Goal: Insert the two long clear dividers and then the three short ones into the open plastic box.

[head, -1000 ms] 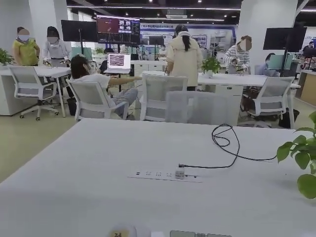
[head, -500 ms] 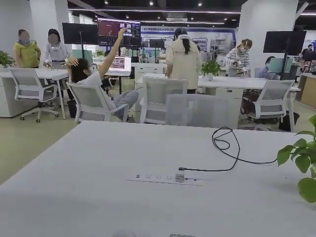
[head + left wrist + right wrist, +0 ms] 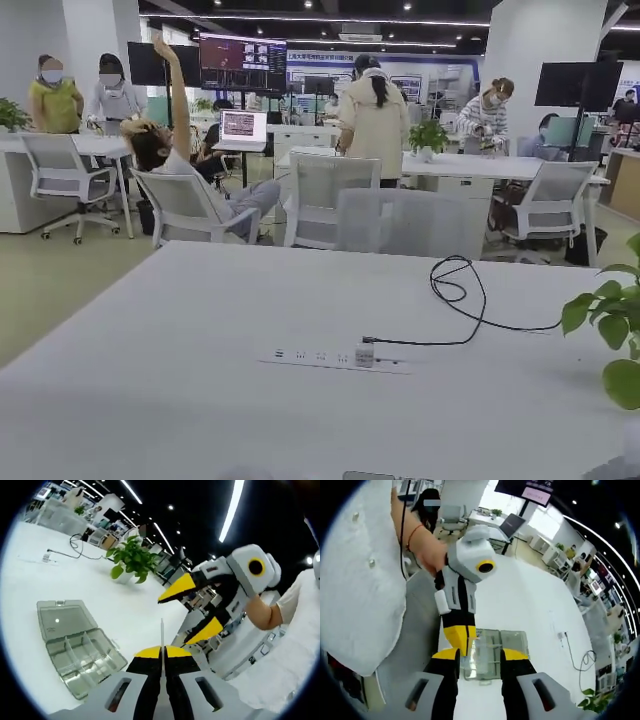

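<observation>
you have 1 left gripper (image 3: pixel 162 652), 1 right gripper (image 3: pixel 480 655), 1 open plastic box (image 3: pixel 61 623), 1 clear divider (image 3: pixel 162 632), 1 power strip (image 3: pixel 335 357), 1 cable (image 3: pixel 482 298), 1 plant (image 3: pixel 131 560).

Left gripper (image 3: pixel 161 652) and right gripper (image 3: pixel 192 609) — yellow tips, black-and-grey bodies; plastic box (image 3: pixel 62 622) — clear, greenish; table (image 3: pixel 30 580) white; plant (image 3: pixel 131 560) green.

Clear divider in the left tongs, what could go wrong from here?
The left tongs grip the thin clear divider with part sticking past their tips; it may tilt or slip. The head view looks across the room, not at the open box, so a slot could be missed. The open right tongs sit close and might knock it.
</observation>
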`<state>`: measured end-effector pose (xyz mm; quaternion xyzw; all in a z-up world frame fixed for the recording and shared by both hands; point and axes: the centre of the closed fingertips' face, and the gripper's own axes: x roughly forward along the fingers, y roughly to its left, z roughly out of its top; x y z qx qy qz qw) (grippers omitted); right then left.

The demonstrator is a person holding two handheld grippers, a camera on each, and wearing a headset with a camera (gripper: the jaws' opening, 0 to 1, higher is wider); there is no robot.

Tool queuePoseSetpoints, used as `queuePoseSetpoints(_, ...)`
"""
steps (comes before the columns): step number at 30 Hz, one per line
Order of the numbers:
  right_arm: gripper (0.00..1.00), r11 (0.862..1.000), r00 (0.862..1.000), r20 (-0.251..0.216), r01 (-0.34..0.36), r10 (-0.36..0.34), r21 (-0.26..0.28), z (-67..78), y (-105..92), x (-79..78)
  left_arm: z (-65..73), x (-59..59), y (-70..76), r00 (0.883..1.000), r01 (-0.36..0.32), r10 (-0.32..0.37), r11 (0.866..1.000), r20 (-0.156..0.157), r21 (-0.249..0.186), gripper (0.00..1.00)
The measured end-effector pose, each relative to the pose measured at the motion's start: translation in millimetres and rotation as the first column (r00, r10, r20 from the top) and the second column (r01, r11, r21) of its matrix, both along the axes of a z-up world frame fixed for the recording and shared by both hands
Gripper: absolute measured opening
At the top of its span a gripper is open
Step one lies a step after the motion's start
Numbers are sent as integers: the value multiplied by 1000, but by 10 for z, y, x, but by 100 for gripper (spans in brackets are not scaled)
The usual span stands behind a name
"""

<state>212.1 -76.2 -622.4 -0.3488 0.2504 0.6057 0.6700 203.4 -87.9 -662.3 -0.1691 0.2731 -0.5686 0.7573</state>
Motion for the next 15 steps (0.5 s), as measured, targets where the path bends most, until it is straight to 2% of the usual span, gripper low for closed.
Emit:
queuePoseSetpoints(1,31,1000,998,-53,-15,16,22,51,-16,-28,27,-42,-5,997,39,-40,999,70,17,0)
queuePoseSetpoints(2,28,999,995,-91,-34,37,34,73,-27,-64,60,-86,-12,991,67,-69,998,113,19,0)
queuePoseSetpoints(3,25,996,986,-148,-65,73,53,100,-41,-126,104,-145,-25,979,110,-113,994,171,24,0)
queuePoseSetpoints(4,21,996,981,-178,-70,80,62,106,-47,-140,129,-178,-28,967,133,-136,991,214,29,0)
queuePoseSetpoints(6,19,994,964,-246,-90,103,64,91,-60,-195,153,-233,-32,936,175,-184,983,301,58,0)
queuePoseSetpoints(8,17,989,952,-267,-144,149,39,50,-69,-248,157,-270,-34,932,195,-207,978,298,69,0)
queuePoseSetpoints(11,17,983,926,-333,-177,180,39,12,-14,-361,207,-286,-38,928,206,-211,977,309,49,0)
queuePoseSetpoints(14,14,979,920,-337,-201,201,35,-19,50,-387,221,-310,-30,918,213,-218,976,333,53,0)
queuePoseSetpoints(15,13,978,917,-344,-203,204,39,-18,64,-395,217,-312,-28,918,213,-219,976,331,55,0)
